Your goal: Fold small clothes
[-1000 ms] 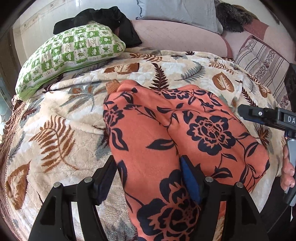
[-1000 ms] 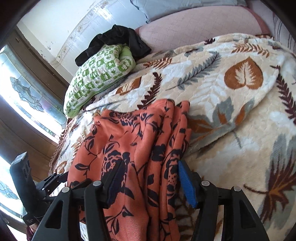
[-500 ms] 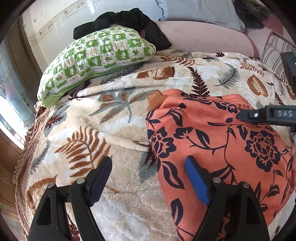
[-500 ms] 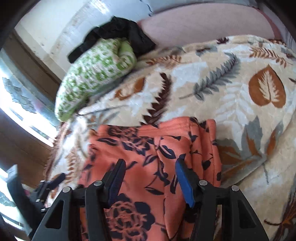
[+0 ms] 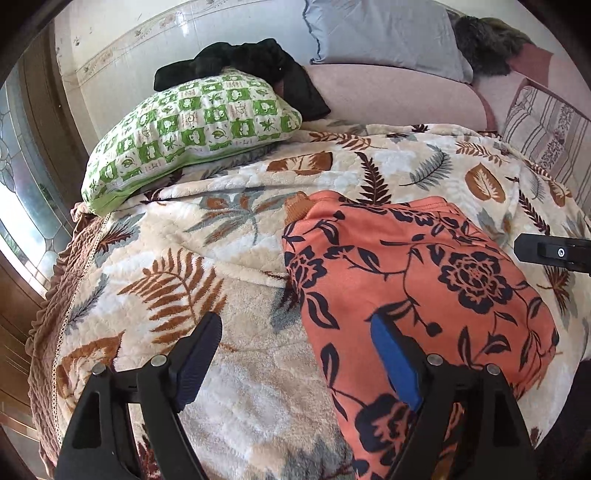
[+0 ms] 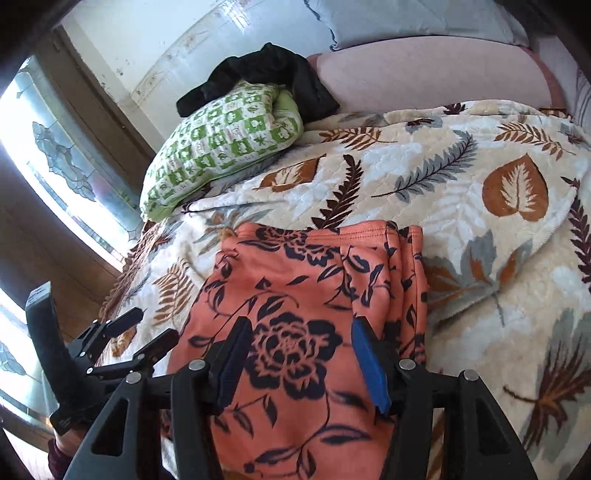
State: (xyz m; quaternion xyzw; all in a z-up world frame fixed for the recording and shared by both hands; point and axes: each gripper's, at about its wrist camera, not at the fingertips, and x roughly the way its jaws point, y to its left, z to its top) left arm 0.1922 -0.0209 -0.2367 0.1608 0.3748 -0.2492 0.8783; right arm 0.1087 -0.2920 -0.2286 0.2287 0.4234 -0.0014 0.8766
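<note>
An orange garment with a dark blue flower print [image 5: 424, 288] lies folded into a rectangle on the leaf-patterned blanket [image 5: 229, 258]. My left gripper [image 5: 295, 339] is open and empty over the garment's left edge, its right finger above the cloth. In the right wrist view the garment [image 6: 295, 295] lies straight ahead with layered folds along its right side. My right gripper [image 6: 299, 343] is open and empty just above the garment. The left gripper also shows in the right wrist view [image 6: 144, 336], at lower left.
A green checked pillow [image 5: 192, 129] lies at the far left with a black garment [image 5: 251, 66] behind it. A pink headboard cushion [image 5: 399, 99] and a grey pillow [image 5: 384, 33] are at the back. A window [image 6: 55, 177] is at the left beyond the bed's edge.
Both grippers have pulled back off the garment. The left one moved left, from straddling the cloth to over its left edge. The garment now lies folded and flat.
</note>
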